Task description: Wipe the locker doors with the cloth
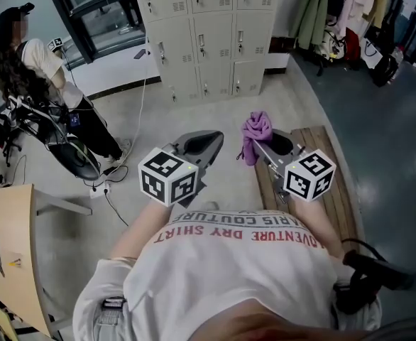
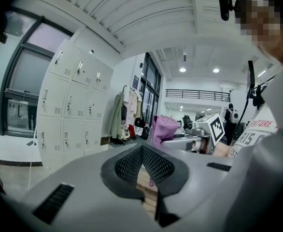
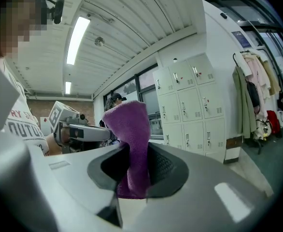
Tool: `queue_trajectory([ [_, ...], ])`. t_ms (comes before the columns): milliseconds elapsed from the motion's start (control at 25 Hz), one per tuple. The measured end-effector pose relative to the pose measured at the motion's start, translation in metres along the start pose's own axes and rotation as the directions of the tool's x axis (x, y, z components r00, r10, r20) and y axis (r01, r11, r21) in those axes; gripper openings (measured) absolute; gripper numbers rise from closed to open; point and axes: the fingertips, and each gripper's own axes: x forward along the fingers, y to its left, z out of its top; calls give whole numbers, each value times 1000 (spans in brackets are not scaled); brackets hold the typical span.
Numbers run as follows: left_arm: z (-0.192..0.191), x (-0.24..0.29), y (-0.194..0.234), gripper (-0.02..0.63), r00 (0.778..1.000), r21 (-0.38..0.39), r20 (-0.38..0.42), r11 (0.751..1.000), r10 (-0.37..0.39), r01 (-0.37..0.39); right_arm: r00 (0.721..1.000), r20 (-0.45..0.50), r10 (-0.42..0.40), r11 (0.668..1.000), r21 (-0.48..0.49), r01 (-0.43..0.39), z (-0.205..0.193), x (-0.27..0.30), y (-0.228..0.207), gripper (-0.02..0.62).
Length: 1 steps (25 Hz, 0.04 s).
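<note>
Purple cloth (image 1: 256,126), just one, is clamped in the right tool (image 1: 259,146); the left tool (image 1: 211,142) is closed, empty.

Counts, placed from the cream metal locker bank (image 1: 201,34), head view: 9 locker doors in 3 columns; 2 grey two-jaw grippers before it, left gripper (image 1: 209,141) and right gripper (image 1: 262,143); 1 purple terry cloth (image 1: 258,125); 1 slatted wooden bench (image 1: 337,190); 1 bystander (image 1: 37,69) at its left.

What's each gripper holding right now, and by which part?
The right gripper pinches the purple cloth near one end, the bulk sticking out past its tips. The left gripper holds nothing.
</note>
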Motion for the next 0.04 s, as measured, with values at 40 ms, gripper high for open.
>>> queue_trajectory([
  [40, 3, 1, 1, 0, 1000, 0, 0, 1000, -1, 1, 1000, -1, 0, 1000, 0, 0, 2, 1, -1, 84],
])
